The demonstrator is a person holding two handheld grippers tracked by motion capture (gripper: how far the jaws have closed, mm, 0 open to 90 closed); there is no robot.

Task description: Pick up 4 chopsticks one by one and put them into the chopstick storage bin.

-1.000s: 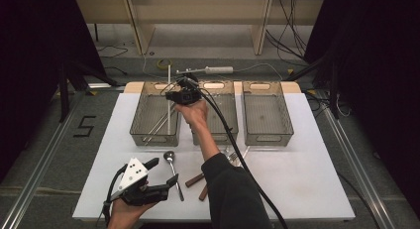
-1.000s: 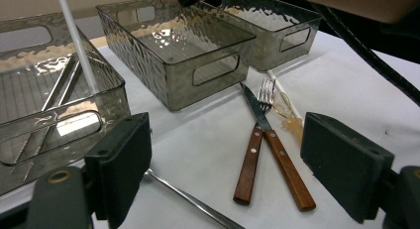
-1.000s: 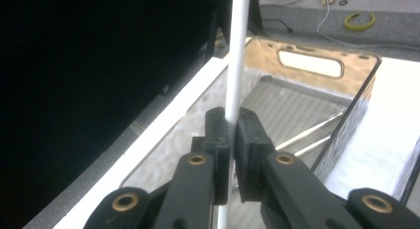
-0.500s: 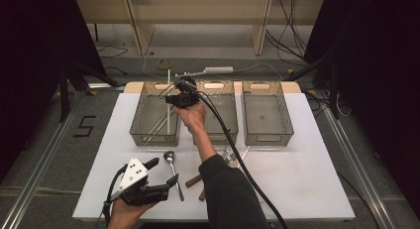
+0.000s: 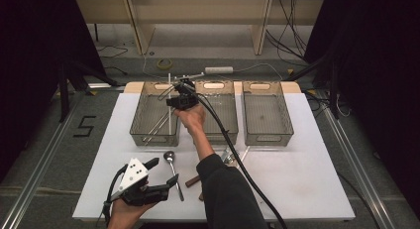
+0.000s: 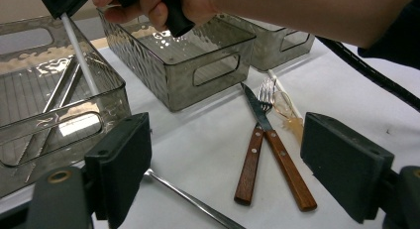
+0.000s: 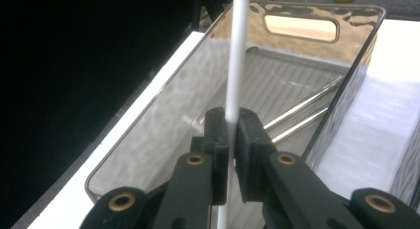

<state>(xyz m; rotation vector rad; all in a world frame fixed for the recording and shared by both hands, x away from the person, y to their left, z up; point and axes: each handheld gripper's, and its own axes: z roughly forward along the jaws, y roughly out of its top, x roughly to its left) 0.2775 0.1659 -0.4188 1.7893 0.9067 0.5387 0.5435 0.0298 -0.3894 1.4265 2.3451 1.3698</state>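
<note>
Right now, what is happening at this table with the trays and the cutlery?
A person is sorting utensils into clear bins. The right hand-held gripper is shut on a thin white stick, probably a chopstick, and holds it upright over the left bin, where two metal chopsticks already lie. The left hand-held gripper is open, low near the table's front edge. A spoon, a fork and a wooden-handled knife lie on the white table.

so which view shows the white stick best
The right gripper view: the white stick runs up the frame, pinched between the right hand-held gripper's pads over the left bin. The left gripper view shows its lower part slanting into that bin. The high view shows a thin pale line.
</note>
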